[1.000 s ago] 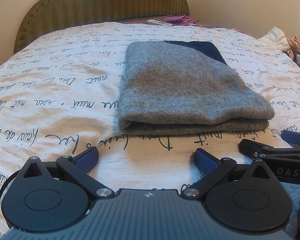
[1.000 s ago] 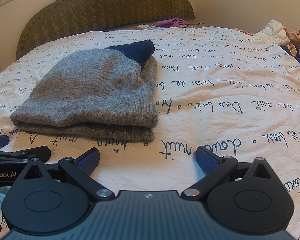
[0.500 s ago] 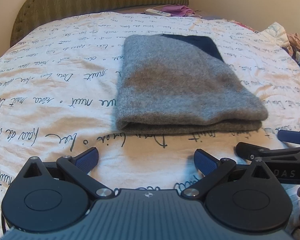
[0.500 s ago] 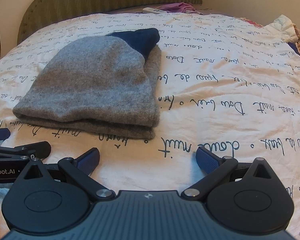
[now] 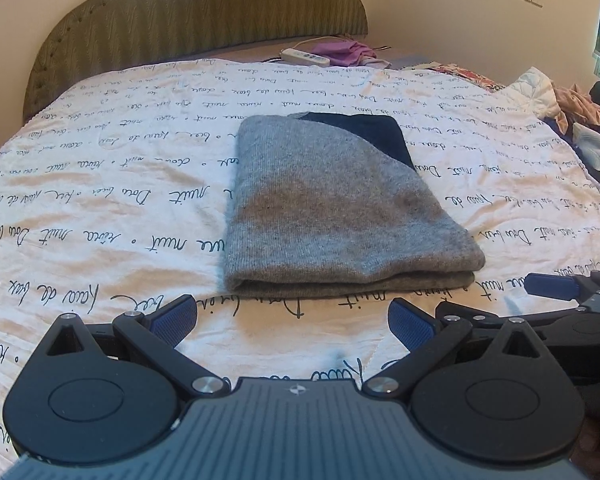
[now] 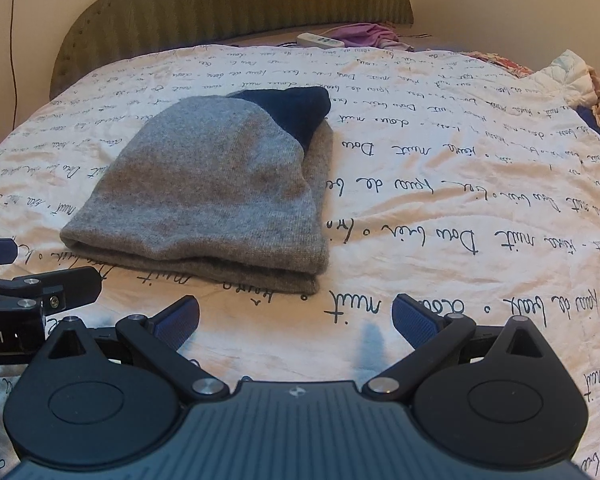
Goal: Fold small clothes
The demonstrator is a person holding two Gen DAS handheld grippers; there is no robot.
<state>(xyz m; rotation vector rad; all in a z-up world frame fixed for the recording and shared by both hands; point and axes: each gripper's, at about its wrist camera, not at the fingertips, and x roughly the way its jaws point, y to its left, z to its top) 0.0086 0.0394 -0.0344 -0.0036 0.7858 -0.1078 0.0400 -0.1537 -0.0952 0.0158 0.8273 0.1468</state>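
The grey knit garment (image 5: 340, 208) is lying folded on the bed (image 5: 100, 208), w/ a navy panel (image 5: 364, 132) showing at its far right corner.

From the left gripper (image 5: 292, 320) it's sitting at 12 o'clock, just beyond the fingertips, not touching. From the right gripper (image 6: 296, 318) it's lying toward 11 o'clock, so the left one looks nearer & more squarely lined up. The long axis is running near-to-far, w/ the thick folded edge (image 5: 352, 284) facing both grippers.

Both sets of fingers (image 5: 176, 318) are standing spread wide, holding nothing. The right one's fingers (image 6: 414, 322) are likewise apart, w/ bare sheet between them. Each gripper is poking into the other's view at the side.

Fabric looks like soft, fuzzy fine-rib knit, probably limp & a bit stretchy; at least 2 layers are stacking at the near edge, slightly offset at the right corner. The sheet is pale, wrinkled, printed w/ dark cursive script. Blue finger pads are ribbed, so grip on wool should be ok.

Judging by the neat stack, folding seems done or nearly; any next fold would prob. mean pinching that near edge.
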